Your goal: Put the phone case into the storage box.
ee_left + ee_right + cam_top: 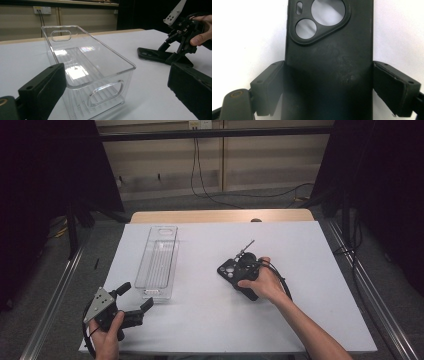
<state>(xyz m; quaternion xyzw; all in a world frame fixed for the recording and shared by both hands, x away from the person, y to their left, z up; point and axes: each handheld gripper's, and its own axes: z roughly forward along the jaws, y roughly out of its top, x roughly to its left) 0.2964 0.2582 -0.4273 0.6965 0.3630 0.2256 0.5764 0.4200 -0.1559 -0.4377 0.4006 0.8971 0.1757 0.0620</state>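
A black phone case lies flat on the white table, right of centre, with its camera cut-outs facing up. My right gripper is down over it. In the right gripper view the two jaws press against the long sides of the phone case, so my right gripper is shut on it. A clear plastic bin stands empty at the left centre. My left gripper is open near the front left corner and points at the bin from a short distance.
The other hand's gripper and the case are to the right of the bin. A wooden table edge runs along the back. Cables lie on the floor beyond, and dark curtains stand at both sides.
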